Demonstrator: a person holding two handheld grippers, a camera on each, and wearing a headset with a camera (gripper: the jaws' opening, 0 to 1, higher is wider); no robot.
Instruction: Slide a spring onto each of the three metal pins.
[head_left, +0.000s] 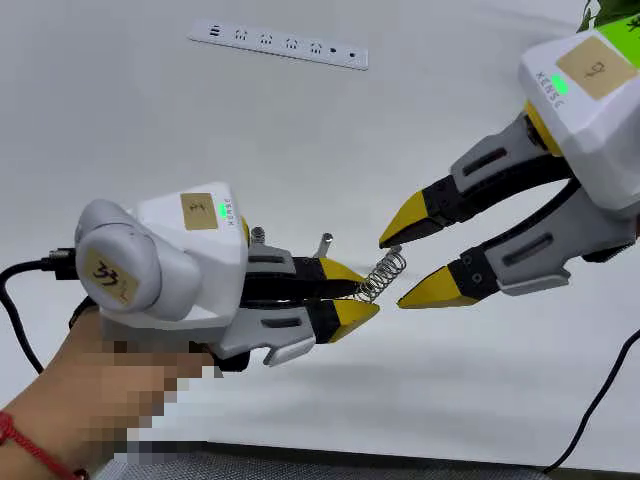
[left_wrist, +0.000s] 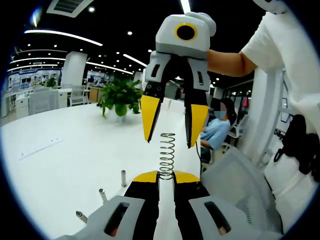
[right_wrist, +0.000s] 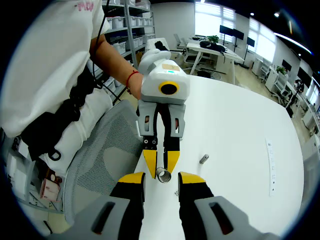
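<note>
White tabletop (head_left: 300, 120), office behind. Left gripper (head_left: 368, 298) pinched shut on end of small coiled steel spring (head_left: 382, 275), off table. Right gripper (head_left: 391, 273), facing left gripper, gaped open, straddling spring's free end. Three short metal pins (left_wrist: 101, 194) stood on table near left gripper. Looked like hand-over; next would need gentle close, then lining up on pin.

The left claw (head_left: 366, 298) hides part of the spring (head_left: 383, 273) and of two pins (head_left: 258, 236).

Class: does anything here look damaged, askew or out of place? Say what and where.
Nothing stands out. The spring looks undamaged, held by one end in the left tool; the pins seem to lean, perhaps only lens distortion.
</note>
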